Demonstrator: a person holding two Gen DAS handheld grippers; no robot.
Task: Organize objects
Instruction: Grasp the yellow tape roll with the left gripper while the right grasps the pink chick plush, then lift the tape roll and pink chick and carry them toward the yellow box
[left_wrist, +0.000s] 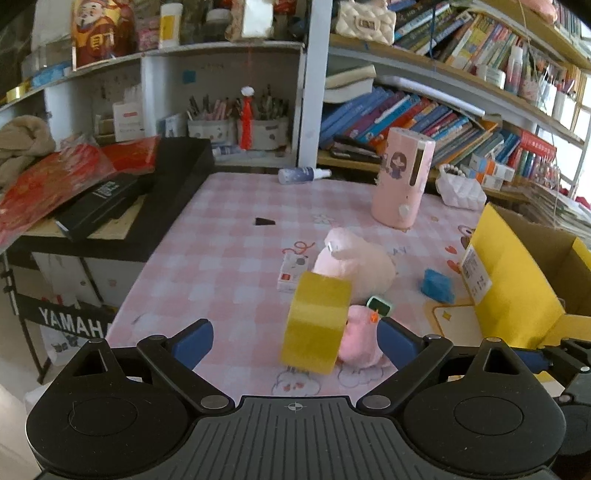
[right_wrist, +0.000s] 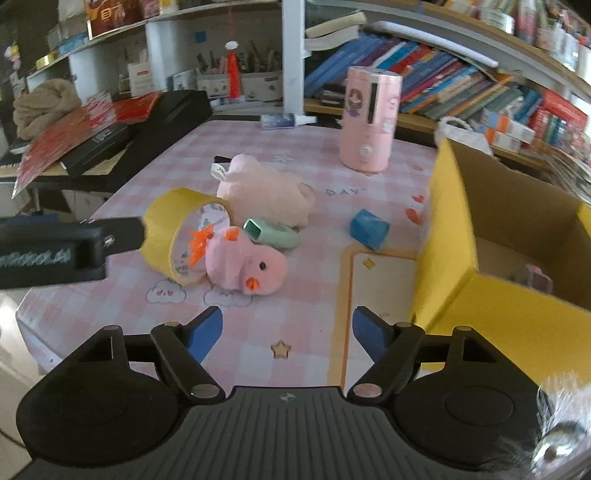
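A yellow tape roll (left_wrist: 316, 325) (right_wrist: 177, 236) stands tilted on the pink checked table (left_wrist: 221, 258), leaning against a pink chick plush (right_wrist: 245, 264) (left_wrist: 360, 341). My left gripper (left_wrist: 295, 341) is open, its blue pads either side of the roll and plush; its finger (right_wrist: 110, 236) touches the roll's left side in the right wrist view. Behind lie a pale pink plush (right_wrist: 266, 195), a green case (right_wrist: 273, 234) and a blue block (right_wrist: 369, 229). My right gripper (right_wrist: 288, 332) is open and empty above the table front.
An open yellow cardboard box (right_wrist: 498, 240) stands at the right. A pink cylindrical device (right_wrist: 369, 122) and a spray bottle (right_wrist: 284, 120) stand at the back. A small white box (left_wrist: 291, 273) and a dark scrap (left_wrist: 264, 221) lie on the table. Black boxes (left_wrist: 147, 192) sit on a Yamaha keyboard at the left.
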